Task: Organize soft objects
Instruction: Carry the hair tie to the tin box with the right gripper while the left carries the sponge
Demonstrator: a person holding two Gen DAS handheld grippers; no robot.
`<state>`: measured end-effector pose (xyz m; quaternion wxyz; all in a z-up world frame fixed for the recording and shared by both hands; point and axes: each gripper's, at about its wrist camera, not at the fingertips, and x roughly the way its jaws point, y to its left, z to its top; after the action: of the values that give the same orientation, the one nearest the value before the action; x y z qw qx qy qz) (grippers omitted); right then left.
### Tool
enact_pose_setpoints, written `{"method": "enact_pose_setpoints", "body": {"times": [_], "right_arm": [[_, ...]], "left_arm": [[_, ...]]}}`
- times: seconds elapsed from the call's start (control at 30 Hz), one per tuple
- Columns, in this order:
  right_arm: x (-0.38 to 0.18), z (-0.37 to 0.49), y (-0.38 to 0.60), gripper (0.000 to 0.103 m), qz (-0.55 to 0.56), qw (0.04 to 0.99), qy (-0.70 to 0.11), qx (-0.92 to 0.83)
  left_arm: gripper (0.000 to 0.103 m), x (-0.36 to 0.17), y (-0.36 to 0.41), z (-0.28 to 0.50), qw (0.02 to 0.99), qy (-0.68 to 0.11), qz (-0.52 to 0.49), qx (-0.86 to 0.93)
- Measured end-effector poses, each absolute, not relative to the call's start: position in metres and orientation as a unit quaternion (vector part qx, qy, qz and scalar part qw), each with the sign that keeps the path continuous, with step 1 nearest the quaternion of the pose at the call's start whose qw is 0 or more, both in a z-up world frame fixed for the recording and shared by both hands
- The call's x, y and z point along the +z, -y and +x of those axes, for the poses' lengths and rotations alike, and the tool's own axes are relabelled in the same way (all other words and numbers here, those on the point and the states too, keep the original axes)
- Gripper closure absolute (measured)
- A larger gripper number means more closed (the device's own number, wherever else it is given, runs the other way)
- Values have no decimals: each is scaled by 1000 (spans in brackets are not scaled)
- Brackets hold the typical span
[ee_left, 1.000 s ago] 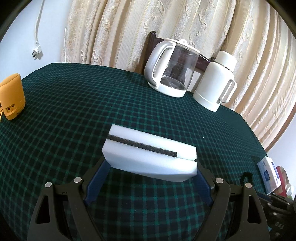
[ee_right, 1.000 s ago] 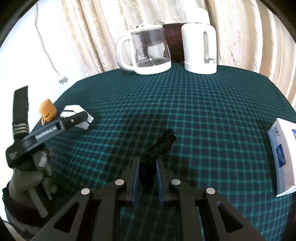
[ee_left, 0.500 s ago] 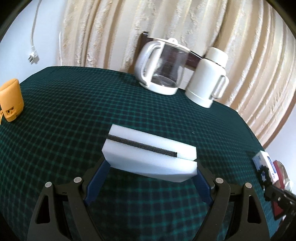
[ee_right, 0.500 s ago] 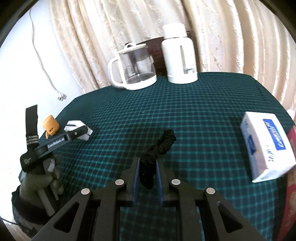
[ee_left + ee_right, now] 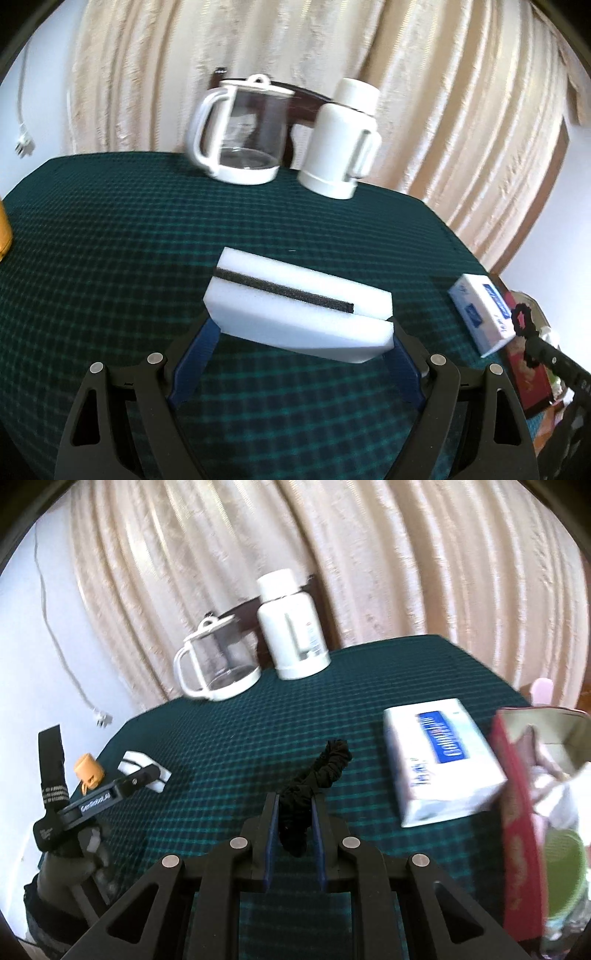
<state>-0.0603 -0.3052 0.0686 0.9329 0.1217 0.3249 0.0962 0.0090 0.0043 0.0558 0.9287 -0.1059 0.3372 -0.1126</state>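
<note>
My left gripper (image 5: 299, 328) is shut on a white foam sponge with a black stripe (image 5: 295, 310) and holds it above the green checked tablecloth (image 5: 110, 229). My right gripper (image 5: 294, 812) is shut on a black hair scrunchie (image 5: 317, 771), which sticks out ahead of the fingers above the cloth. The scrunchie and right gripper also show at the right edge of the left wrist view (image 5: 521, 321). The left gripper with the sponge (image 5: 142, 770) shows at the left of the right wrist view.
A glass jug with white handle (image 5: 240, 133) and a white thermos (image 5: 341, 144) stand at the table's back. A white and blue tissue box (image 5: 439, 764) lies at the right. A red open box (image 5: 524, 805) with soft items stands beyond it. An orange object (image 5: 88, 770) sits far left.
Both grippers have swung to the right with their loads. The tissue box and the red box have come into the right wrist view; the orange object has slid out of the left wrist view.
</note>
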Motion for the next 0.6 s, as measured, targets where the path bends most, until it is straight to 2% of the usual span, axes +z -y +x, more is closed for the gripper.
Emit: {"method": "enact_pose_setpoints", "body": {"times": [0.6], "right_arm": [[86,-113,408,85,170,948,-268,-17]], "left_arm": [[18,81,96,-9,918,-329,-58,-211]]}}
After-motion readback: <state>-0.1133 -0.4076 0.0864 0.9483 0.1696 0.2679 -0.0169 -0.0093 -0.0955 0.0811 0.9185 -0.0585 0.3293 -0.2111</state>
